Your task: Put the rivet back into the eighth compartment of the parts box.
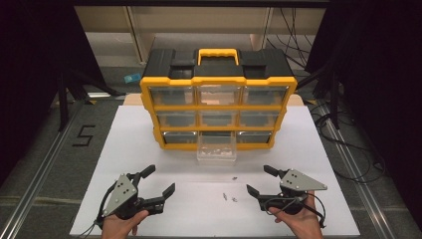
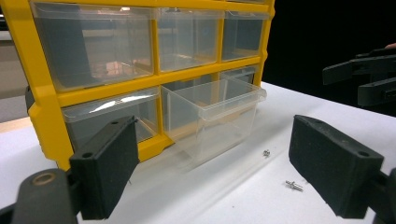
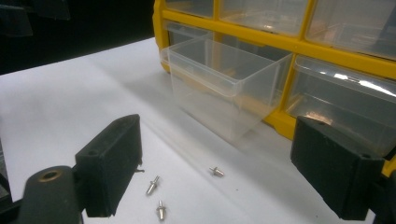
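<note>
Both your grippers, left (image 1: 158, 180) and right (image 1: 259, 180), hover with jaws spread near the tabletop's front edge; next, pinch a pin (image 3: 152, 185) for the open drawer (image 1: 216, 148).

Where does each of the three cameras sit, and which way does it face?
High view: above the person's side of the table, looking forward and down at the organizer; both hands and both grippers show, left gripper, right gripper.
Left gripper view: rides the left gripper, looking along its open jaws at the pulled-out drawer.
Right gripper view: rides the right gripper, looking along its open jaws at the same drawer from the other side.
Shared: both gripper views show the drawer and the small pins on the white table.
</note>
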`<state>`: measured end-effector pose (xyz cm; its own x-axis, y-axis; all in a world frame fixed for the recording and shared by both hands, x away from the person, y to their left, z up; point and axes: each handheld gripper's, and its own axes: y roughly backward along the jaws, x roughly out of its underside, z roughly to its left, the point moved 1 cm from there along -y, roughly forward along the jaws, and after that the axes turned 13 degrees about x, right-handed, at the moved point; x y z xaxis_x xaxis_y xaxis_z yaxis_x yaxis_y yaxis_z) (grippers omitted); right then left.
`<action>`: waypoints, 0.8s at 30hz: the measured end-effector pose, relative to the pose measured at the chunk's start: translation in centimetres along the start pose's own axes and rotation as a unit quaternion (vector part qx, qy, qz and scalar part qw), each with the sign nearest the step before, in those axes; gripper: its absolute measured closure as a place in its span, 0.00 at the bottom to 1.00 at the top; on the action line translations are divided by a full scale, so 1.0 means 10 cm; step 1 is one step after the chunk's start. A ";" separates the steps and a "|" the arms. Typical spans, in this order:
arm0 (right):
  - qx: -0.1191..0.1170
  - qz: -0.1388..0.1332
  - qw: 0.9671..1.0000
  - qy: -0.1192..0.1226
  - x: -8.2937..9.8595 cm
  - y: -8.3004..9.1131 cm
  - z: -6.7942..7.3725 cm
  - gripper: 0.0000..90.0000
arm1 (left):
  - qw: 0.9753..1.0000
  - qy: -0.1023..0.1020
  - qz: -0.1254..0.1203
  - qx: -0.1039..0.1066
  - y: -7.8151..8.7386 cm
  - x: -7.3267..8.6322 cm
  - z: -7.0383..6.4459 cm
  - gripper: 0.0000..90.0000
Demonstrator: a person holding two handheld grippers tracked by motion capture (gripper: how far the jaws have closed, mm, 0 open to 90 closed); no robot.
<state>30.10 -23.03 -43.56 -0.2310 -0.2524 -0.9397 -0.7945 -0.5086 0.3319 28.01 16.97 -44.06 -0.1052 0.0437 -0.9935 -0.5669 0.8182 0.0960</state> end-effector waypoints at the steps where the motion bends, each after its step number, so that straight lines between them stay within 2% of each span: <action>1: -0.001 0.002 1.000 0.001 0.00 0.00 0.00 0.19 | 1.000 0.000 -0.005 0.003 -0.01 0.00 0.00 0.18; 8: -0.004 0.011 1.000 0.005 -0.01 0.00 0.00 0.19 | 1.000 -0.004 -0.003 0.003 -0.01 0.00 0.01 0.18; 10: -0.006 0.022 1.000 0.006 -0.02 0.00 0.00 0.19 | 1.000 -0.003 0.002 0.000 0.00 0.00 0.00 0.18; 12: -0.013 0.028 0.999 0.015 -0.04 -0.01 0.00 0.20 | 1.000 -0.008 -0.002 0.004 -0.01 0.00 0.01 0.18; 14: -0.015 0.033 0.999 0.029 -0.06 -0.02 -0.01 0.20 | 1.000 -0.001 -0.005 0.002 -0.01 0.00 0.01 0.18; 17: -0.020 0.042 0.998 0.033 -0.08 -0.04 -0.01 0.20 | 1.000 -0.005 -0.002 0.002 -0.01 0.00 0.01 0.18; 19: -0.025 0.056 0.997 0.047 -0.11 -0.06 -0.01 0.21 | 1.000 -0.001 0.003 -0.002 0.00 0.00 0.00 0.18; 21: -0.029 0.062 0.996 0.051 -0.11 -0.06 -0.01 0.22 | 1.000 -0.002 0.003 -0.001 0.00 0.00 0.00 0.18; 22: -0.034 0.076 0.995 0.059 -0.13 -0.07 -0.01 0.23 | 1.000 0.000 0.004 -0.001 0.00 0.00 -0.01 0.18; 23: -0.037 0.079 0.994 0.070 -0.14 -0.09 0.00 0.23 | 1.000 -0.001 0.003 -0.001 0.00 0.00 0.00 0.18; 24: -0.046 0.094 0.991 0.084 -0.15 -0.12 0.01 0.24 | 1.000 -0.002 0.003 -0.001 0.00 0.00 0.00 0.18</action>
<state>31.38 -21.95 -42.52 -0.2682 -0.4795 -0.8356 -0.6898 -0.5099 0.5140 28.02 16.93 -44.06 -0.1050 0.0500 -0.9932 -0.5685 0.8165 0.1012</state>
